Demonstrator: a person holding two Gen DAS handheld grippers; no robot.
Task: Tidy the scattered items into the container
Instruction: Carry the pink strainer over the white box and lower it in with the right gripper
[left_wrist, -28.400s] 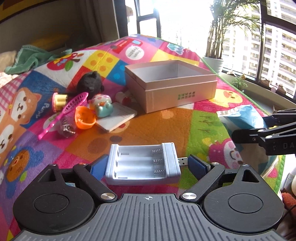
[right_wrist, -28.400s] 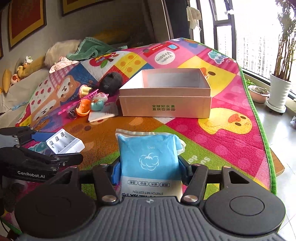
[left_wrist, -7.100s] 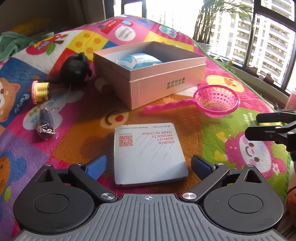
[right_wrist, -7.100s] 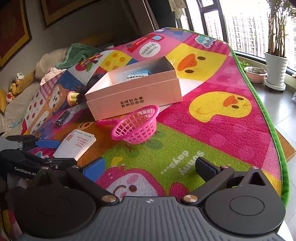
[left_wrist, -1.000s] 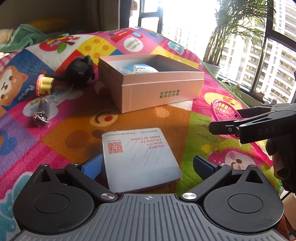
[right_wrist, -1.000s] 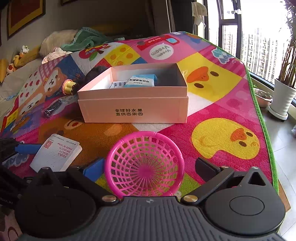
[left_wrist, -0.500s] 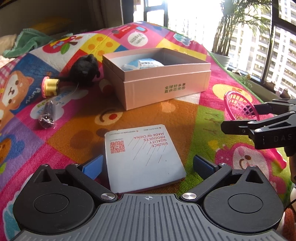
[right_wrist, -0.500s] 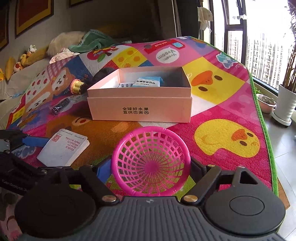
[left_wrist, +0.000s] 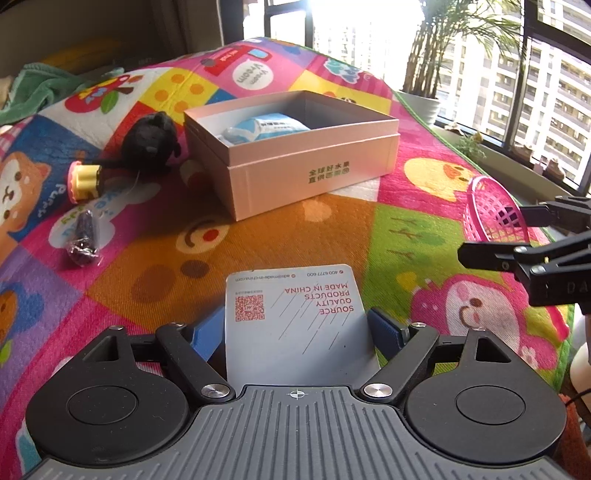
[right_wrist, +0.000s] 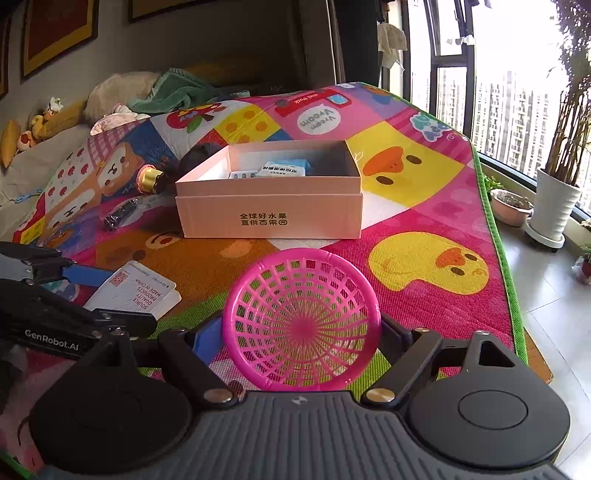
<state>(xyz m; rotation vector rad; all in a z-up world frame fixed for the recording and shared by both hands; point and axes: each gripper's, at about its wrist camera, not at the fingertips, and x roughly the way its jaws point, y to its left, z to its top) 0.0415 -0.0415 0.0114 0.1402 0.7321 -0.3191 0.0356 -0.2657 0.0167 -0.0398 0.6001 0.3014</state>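
My left gripper is shut on a flat grey-white card box printed in red, held just above the play mat. My right gripper is shut on a pink plastic basket, lifted with its open side facing the camera; it also shows in the left wrist view. The open pink cardboard box stands ahead of both grippers, also in the right wrist view. It holds a blue wipes pack and a grey charger.
Left of the cardboard box on the colourful mat lie a black plush toy, a gold thread spool and a small bag of dark parts. Plant pots stand on the floor past the mat's right edge.
My left gripper has closed on the card box and raised it slightly. My right gripper, closed on the pink basket half a second ago, holds it a little higher.
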